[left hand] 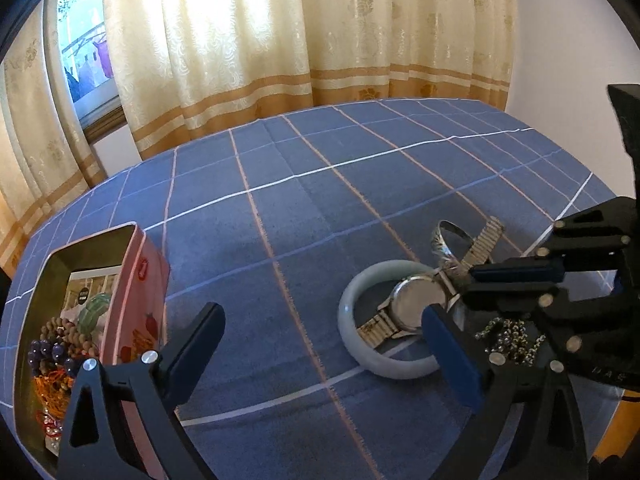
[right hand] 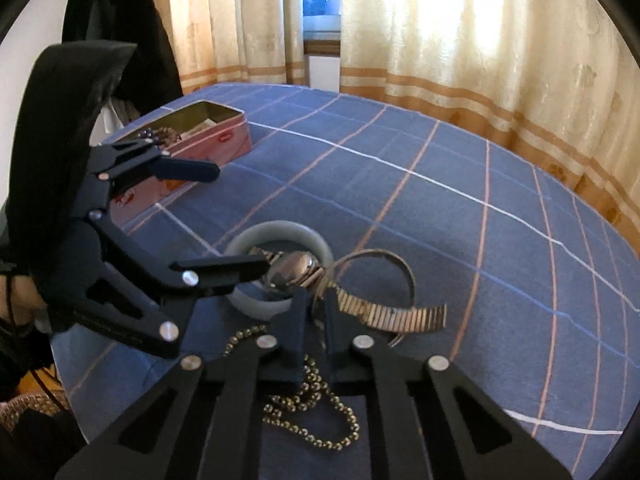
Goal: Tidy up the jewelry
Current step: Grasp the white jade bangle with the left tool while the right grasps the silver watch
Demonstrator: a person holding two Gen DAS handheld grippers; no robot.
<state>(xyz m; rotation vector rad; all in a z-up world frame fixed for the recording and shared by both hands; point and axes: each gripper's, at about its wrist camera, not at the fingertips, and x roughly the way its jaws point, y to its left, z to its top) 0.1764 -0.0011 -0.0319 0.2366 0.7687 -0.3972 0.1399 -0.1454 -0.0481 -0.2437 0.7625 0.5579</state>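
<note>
A metal wristwatch [left hand: 416,304] [right hand: 292,274] lies across a pale jade bangle [left hand: 352,332] [right hand: 280,232] on the blue checked cloth. A silver bangle [left hand: 444,240] [right hand: 384,264] lies just behind it, and a beaded chain [left hand: 508,336] [right hand: 316,408] in front. My right gripper [right hand: 316,304] [left hand: 474,274] is shut on the watch strap beside the case. My left gripper [left hand: 320,340] [right hand: 240,220] is open, its right finger next to the watch. A pink tin [left hand: 136,300] [right hand: 208,132] holds bead bracelets [left hand: 56,348].
The table [left hand: 360,168] under the blue checked cloth ends at cream curtains [left hand: 240,40] and a window behind. A dark garment [right hand: 120,20] hangs at the far left in the right wrist view.
</note>
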